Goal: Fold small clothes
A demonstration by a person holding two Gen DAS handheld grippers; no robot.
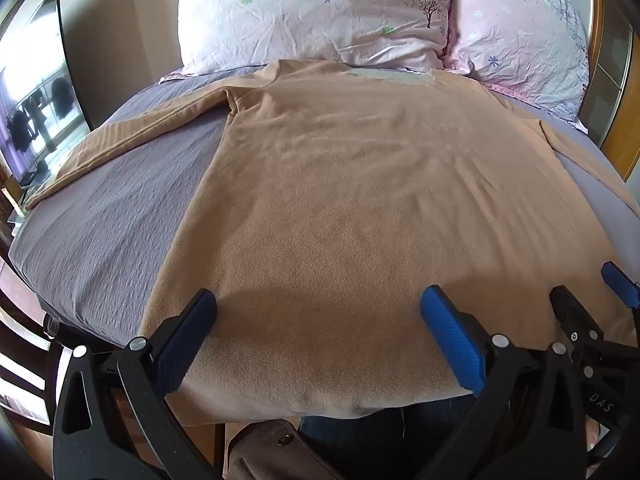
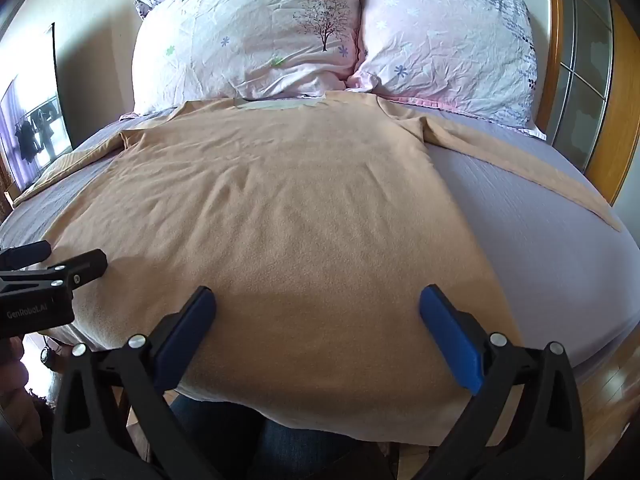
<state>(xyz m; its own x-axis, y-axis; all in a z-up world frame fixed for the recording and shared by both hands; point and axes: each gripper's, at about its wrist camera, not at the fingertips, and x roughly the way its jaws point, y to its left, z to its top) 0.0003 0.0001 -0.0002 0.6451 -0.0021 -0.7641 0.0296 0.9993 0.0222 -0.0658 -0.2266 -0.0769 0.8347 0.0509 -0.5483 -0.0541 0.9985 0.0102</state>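
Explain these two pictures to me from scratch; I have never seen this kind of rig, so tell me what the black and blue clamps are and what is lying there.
Each picture comes from a camera mounted on a hand-held tool with two fingers; a person carries one per hand. The left view looks along the left tool, the right view along the right tool. The blue-padded prongs are its fingers. Both tools stand open over the near hem and hold nothing. On the bed a tan long-sleeved shirt lies spread flat, sleeves out to the sides, collar toward two flowered pillows. Each view also catches the other tool at its edge.
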